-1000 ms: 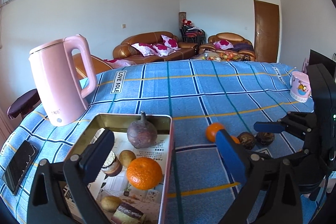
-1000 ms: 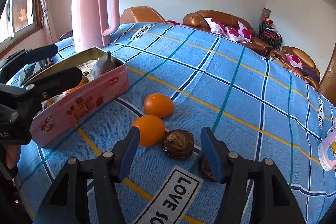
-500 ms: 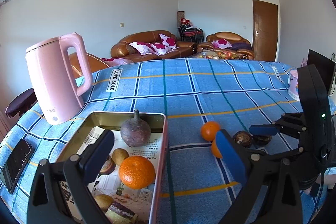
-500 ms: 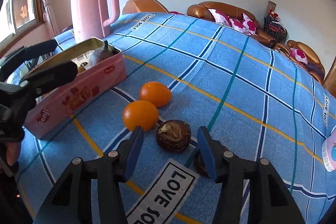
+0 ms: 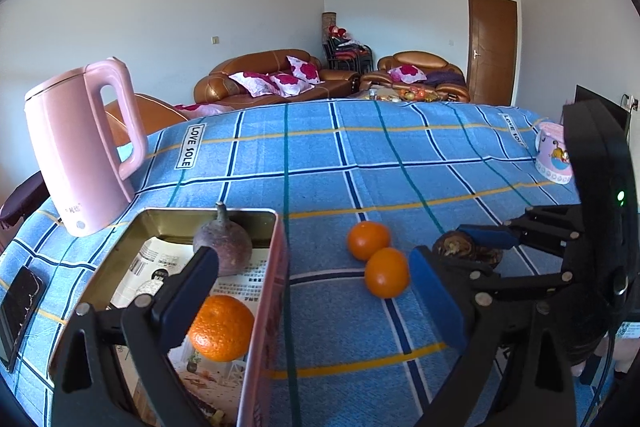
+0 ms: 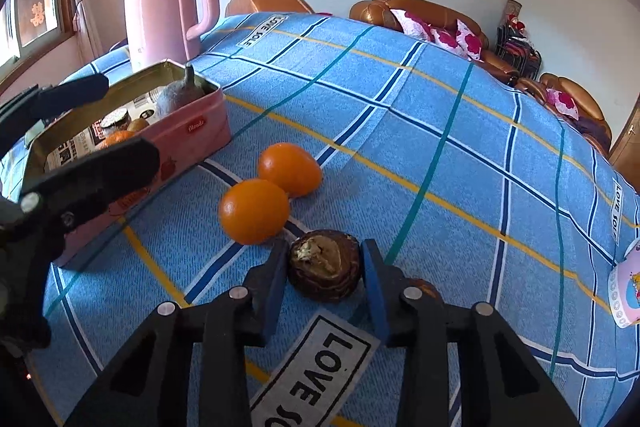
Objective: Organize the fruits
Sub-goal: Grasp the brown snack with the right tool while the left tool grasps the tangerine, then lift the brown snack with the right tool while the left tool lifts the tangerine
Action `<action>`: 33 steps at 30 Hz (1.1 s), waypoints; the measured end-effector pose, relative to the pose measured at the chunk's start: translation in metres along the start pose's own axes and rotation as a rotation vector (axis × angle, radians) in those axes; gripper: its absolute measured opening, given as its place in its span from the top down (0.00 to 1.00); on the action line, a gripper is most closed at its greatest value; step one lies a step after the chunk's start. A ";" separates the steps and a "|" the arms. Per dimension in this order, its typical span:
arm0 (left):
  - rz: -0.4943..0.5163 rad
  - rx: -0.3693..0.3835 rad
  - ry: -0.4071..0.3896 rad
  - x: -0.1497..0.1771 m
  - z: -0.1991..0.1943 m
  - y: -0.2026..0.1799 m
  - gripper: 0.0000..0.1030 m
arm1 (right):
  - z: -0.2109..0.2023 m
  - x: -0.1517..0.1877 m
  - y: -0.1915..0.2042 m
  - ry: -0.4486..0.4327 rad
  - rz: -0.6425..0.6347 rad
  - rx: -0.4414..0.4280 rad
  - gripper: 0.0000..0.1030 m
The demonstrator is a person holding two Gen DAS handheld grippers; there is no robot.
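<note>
My right gripper (image 6: 325,269) has its pads against both sides of a dark brown round fruit (image 6: 325,265) that rests on the blue checked cloth (image 6: 420,131). A second brown fruit (image 6: 422,285) lies half hidden behind the right finger. Two oranges (image 6: 254,211) (image 6: 289,169) lie just left of it. My left gripper (image 5: 316,291) is open and empty, above the right wall of the pink tin (image 5: 266,291). The tin holds an orange (image 5: 220,327), a purple fruit with a stalk (image 5: 223,247) and smaller fruits (image 6: 120,121). The right gripper shows in the left wrist view (image 5: 480,241).
A pink kettle (image 5: 80,151) stands on the table behind the tin. A black phone (image 5: 18,307) lies at the table's left edge. A pink cup (image 5: 554,157) stands at the far right. Sofas and a door are beyond the table.
My right gripper has moved forward and closed in on the brown fruit. My left gripper has shifted right, from over the tin's middle to its right wall.
</note>
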State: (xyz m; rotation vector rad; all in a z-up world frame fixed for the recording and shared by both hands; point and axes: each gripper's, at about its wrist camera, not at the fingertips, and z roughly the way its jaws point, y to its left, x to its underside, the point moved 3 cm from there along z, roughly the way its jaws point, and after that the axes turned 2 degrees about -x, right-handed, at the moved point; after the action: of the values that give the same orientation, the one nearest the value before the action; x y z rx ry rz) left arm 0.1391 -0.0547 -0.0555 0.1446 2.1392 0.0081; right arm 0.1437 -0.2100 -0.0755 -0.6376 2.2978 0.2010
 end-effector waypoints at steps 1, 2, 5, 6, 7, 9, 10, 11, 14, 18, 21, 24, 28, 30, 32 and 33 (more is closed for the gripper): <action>0.005 0.001 0.003 0.000 0.001 -0.002 0.08 | -0.004 0.000 -0.003 -0.020 0.020 0.011 0.63; 0.008 0.005 0.008 0.000 0.003 -0.004 0.08 | -0.008 0.001 -0.006 -0.038 0.043 0.023 0.63; 0.014 0.030 0.035 0.000 0.010 -0.011 0.15 | -0.017 0.002 -0.016 -0.076 0.117 0.058 0.63; 0.019 0.042 0.048 0.000 0.014 -0.014 0.17 | -0.019 0.001 -0.019 -0.083 0.136 0.070 0.63; 0.020 0.056 0.061 0.000 0.017 -0.017 0.19 | -0.020 0.001 -0.022 -0.088 0.153 0.083 0.63; 0.012 0.085 0.092 0.001 0.025 -0.021 0.23 | -0.021 0.002 -0.028 -0.095 0.188 0.093 0.63; 0.008 0.100 0.107 0.002 0.028 -0.023 0.26 | -0.022 0.002 -0.032 -0.099 0.205 0.097 0.63; 0.005 0.112 0.122 0.002 0.031 -0.025 0.28 | -0.022 0.001 -0.034 -0.104 0.220 0.102 0.63; 0.012 0.133 0.154 0.002 0.040 -0.032 0.33 | -0.027 0.003 -0.040 -0.127 0.251 0.113 0.63; 0.032 0.152 0.203 0.003 0.052 -0.041 0.40 | -0.029 0.002 -0.041 -0.137 0.251 0.120 0.63; 0.029 0.156 0.239 0.005 0.059 -0.043 0.46 | -0.029 0.003 -0.041 -0.134 0.252 0.117 0.63; 0.020 0.169 0.256 0.005 0.063 -0.042 0.66 | -0.027 0.002 -0.041 -0.128 0.248 0.108 0.63; 0.010 0.183 0.247 0.005 0.061 -0.041 0.66 | -0.025 0.002 -0.039 -0.121 0.238 0.090 0.63; 0.006 0.182 0.235 0.004 0.058 -0.040 0.66 | -0.028 0.002 -0.039 -0.133 0.236 0.084 0.63; 0.006 0.177 0.217 0.003 0.055 -0.039 0.66 | -0.030 0.003 -0.038 -0.145 0.235 0.084 0.63; 0.004 0.174 0.206 0.002 0.053 -0.039 0.66 | -0.031 0.003 -0.038 -0.151 0.234 0.082 0.63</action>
State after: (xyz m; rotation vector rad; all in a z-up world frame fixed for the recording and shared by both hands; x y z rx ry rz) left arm 0.1786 -0.0955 -0.0889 0.2598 2.3437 -0.1679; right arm 0.1420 -0.2539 -0.0536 -0.3002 2.2180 0.2548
